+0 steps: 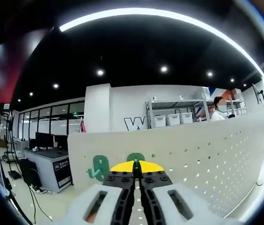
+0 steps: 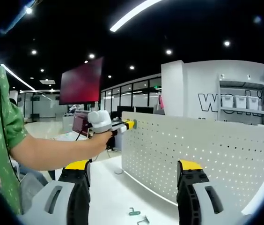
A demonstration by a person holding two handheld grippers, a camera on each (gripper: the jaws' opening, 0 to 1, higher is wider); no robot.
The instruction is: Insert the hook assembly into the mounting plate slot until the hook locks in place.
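A: Where does the job stand?

B: The left gripper (image 1: 136, 174) sits right at the top edge of the white perforated mounting plate (image 1: 202, 159), its jaws drawn together with only a thin gap between the yellow tips. In the right gripper view the same gripper (image 2: 128, 124) is seen from the side, held at the plate's upper left corner (image 2: 202, 150), the person's arm (image 2: 52, 152) reaching out to it.

A: Is a hook in those jaws?

B: That cannot be told. Two green hooks (image 1: 99, 168) hang on the plate's face just beyond the jaws in the left gripper view, but whether the tips pinch anything is hidden.

A: And the right gripper?

B: The right gripper (image 2: 134, 180) hangs back from the plate, jaws spread wide and empty. Below it, on the white table (image 2: 108, 192), lie two loose hook parts, one green (image 2: 134, 212) and one grey (image 2: 143, 219).

A: So which step is it?

B: Likely the seating of a hook near the plate's top edge. The next move calls for a steady push into the slot until it catches, or else a reach by the right gripper down to a loose part.
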